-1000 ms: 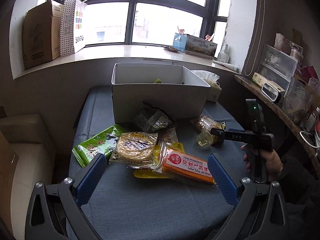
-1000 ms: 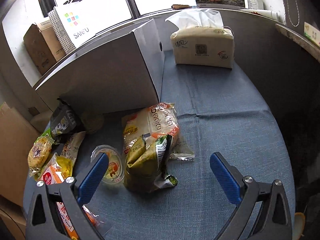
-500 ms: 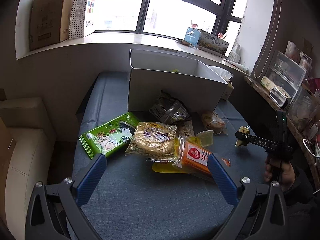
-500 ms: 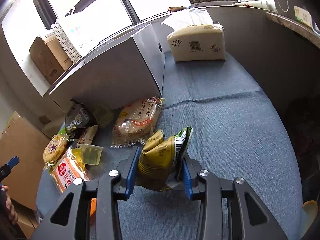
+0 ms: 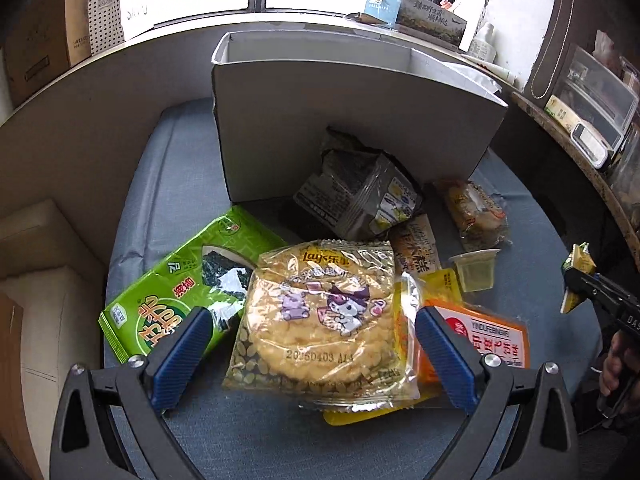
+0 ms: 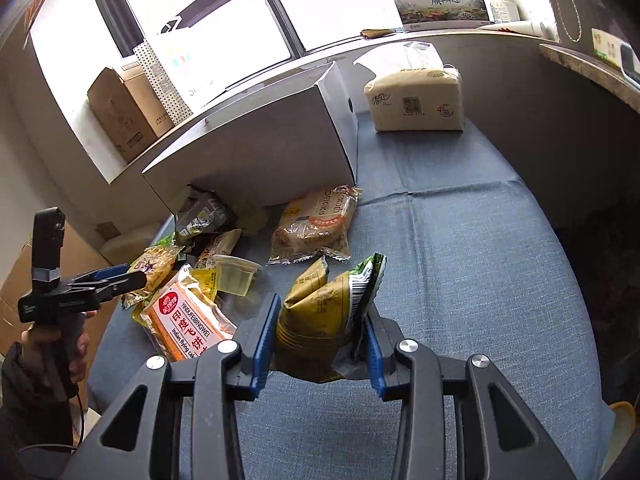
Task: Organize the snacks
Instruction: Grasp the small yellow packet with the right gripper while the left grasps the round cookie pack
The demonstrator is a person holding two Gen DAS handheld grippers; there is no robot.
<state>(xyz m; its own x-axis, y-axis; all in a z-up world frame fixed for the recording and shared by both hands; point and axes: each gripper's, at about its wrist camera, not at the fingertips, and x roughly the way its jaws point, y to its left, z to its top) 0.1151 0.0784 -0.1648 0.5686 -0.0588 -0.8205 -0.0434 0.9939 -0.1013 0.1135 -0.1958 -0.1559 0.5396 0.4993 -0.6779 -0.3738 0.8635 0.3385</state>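
Observation:
My right gripper (image 6: 320, 340) is shut on a yellow-green snack bag (image 6: 324, 312) and holds it above the blue table; the bag also shows at the right edge of the left wrist view (image 5: 576, 276). My left gripper (image 5: 312, 348) is open, its fingers on either side of a clear Lay's cracker pack (image 5: 324, 320). A white open box (image 5: 340, 120) stands behind the snack pile. Beside the pack lie a green seaweed bag (image 5: 168, 288), an orange pancake pack (image 5: 492, 336), a jelly cup (image 5: 474, 270) and a dark bag (image 5: 360, 196).
A tissue pack (image 6: 416, 100) stands on the table right of the box. A bread pack (image 6: 316, 228) lies in front of the box. Cardboard box and paper bag (image 6: 160, 76) sit on the windowsill. A cluttered shelf (image 5: 592, 120) runs along the right.
My left gripper has moved forward and down until its open fingers flank the cracker pack. My right gripper closed on the yellow-green bag and lifted it clear of the table.

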